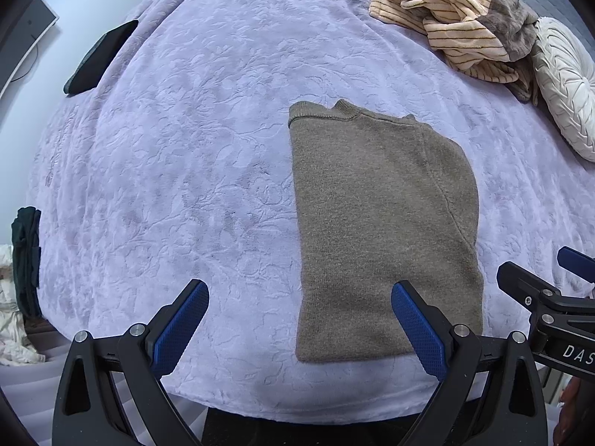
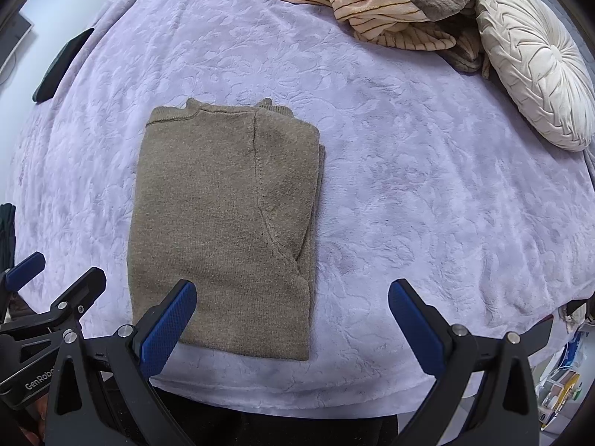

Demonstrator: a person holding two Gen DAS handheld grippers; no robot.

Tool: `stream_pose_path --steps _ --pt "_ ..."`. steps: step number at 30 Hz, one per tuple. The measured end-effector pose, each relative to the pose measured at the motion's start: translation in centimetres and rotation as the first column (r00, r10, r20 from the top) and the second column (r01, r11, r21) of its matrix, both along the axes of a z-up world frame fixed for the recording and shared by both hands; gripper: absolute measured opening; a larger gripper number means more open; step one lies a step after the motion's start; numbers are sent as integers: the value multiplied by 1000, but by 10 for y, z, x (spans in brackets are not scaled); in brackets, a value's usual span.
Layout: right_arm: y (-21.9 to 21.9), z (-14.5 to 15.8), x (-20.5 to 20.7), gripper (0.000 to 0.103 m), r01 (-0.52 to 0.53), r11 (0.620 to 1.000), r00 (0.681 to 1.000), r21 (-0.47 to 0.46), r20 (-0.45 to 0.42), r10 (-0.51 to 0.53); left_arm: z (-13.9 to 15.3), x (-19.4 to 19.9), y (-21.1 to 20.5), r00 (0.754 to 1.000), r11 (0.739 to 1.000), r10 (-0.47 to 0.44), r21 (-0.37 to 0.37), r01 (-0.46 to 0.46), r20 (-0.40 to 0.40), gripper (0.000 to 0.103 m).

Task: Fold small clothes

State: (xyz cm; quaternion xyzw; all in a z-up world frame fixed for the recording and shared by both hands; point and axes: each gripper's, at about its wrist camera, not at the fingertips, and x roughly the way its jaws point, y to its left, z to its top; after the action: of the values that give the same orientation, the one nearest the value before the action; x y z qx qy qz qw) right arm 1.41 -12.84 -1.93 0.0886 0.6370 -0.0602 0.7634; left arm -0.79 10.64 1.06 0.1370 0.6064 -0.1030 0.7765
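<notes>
My left gripper and right gripper gape wide, empty, above the soft, limp taupe knitted sweater's near hem, where I'd pinch both corners.

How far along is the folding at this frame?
Done: the brown sweater lies on the lilac blanket as a long rectangle, sides folded in. In hand: nothing; the left gripper and right gripper are open at its near hem. Left: probably a crosswise fold, then the striped pile.
</notes>
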Motion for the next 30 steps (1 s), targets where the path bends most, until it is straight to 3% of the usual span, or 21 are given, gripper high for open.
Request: stream_pose_path --steps 30 --pt "2 2 -2 103 1 1000 1000 3 8 -1 7 -7 -1 1000 1000 -15 9 15 12 99"
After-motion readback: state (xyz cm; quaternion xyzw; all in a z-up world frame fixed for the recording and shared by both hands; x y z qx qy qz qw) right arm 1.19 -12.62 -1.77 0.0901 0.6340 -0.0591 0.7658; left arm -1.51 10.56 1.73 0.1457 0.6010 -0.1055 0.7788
